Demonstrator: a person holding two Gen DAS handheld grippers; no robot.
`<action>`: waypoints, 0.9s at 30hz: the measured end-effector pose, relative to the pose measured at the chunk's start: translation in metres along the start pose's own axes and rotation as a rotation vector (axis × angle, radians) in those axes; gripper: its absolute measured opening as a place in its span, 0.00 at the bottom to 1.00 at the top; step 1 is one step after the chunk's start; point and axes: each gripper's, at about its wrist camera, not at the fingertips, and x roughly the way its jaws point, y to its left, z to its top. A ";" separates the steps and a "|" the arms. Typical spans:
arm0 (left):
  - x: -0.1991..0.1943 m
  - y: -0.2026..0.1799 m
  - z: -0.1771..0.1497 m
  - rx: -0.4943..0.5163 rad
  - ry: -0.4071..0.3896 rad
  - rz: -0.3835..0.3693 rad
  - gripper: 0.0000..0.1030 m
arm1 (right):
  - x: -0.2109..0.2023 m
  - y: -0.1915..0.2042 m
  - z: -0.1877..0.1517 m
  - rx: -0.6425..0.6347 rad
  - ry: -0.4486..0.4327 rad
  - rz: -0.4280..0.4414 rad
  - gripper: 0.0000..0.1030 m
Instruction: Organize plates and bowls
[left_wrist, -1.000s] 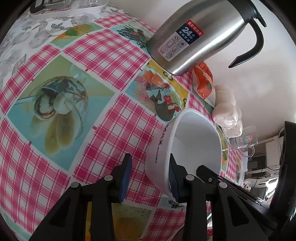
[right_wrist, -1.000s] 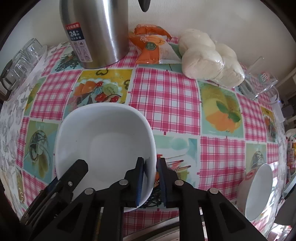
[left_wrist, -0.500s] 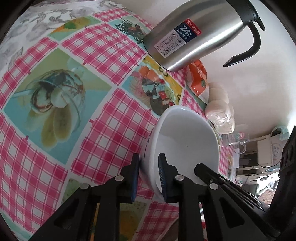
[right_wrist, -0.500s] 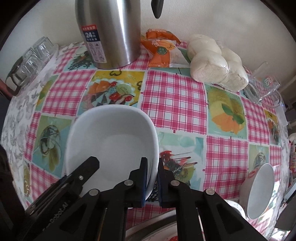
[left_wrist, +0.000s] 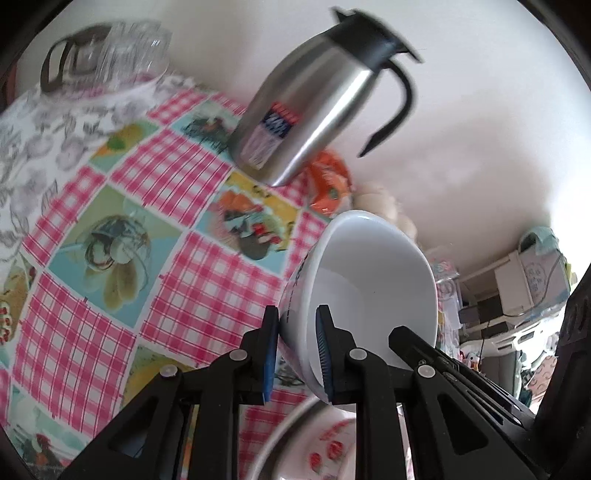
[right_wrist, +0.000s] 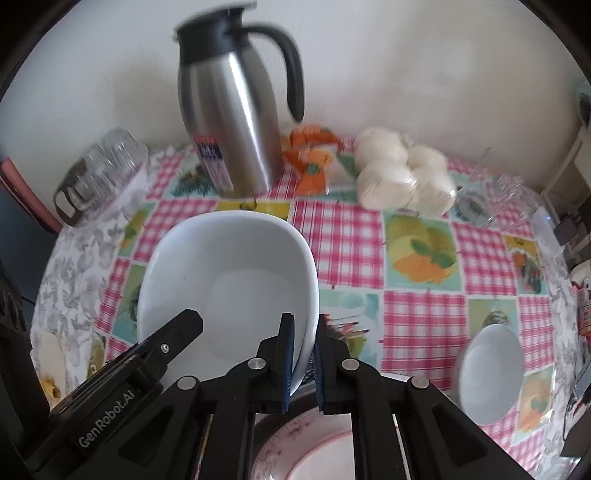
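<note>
A large white bowl (left_wrist: 369, 280) (right_wrist: 236, 280) hangs above the checked tablecloth, held from two sides. My left gripper (left_wrist: 297, 354) is shut on its near-left rim, one pad outside, one inside. My right gripper (right_wrist: 303, 360) is shut on the right rim in the same way. Each view shows the other gripper's black body beside the bowl. Below the grippers lies a plate with a red pattern (right_wrist: 314, 454) (left_wrist: 325, 450). A smaller white bowl (right_wrist: 489, 373) rests on the table at the right.
A steel thermos jug (right_wrist: 232, 125) (left_wrist: 317, 107) stands at the back by the wall. Beside it lie an orange snack packet (right_wrist: 314, 162) and a bag of white buns (right_wrist: 402, 177). Upturned glasses (right_wrist: 99, 170) sit back left, a clear mug (right_wrist: 476, 201) back right.
Both grippers have risen with the bowl, which was on the cloth a second ago. The left jaws closed onto the rim. The patterned plate has come into view underneath.
</note>
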 end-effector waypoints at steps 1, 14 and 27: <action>-0.007 -0.011 -0.002 0.035 -0.011 0.011 0.20 | -0.006 -0.003 -0.001 0.006 -0.013 0.003 0.10; -0.063 -0.092 -0.034 0.250 -0.122 0.015 0.21 | -0.098 -0.056 -0.032 0.105 -0.250 0.040 0.11; -0.074 -0.124 -0.069 0.344 -0.119 0.062 0.21 | -0.122 -0.088 -0.075 0.207 -0.318 0.115 0.14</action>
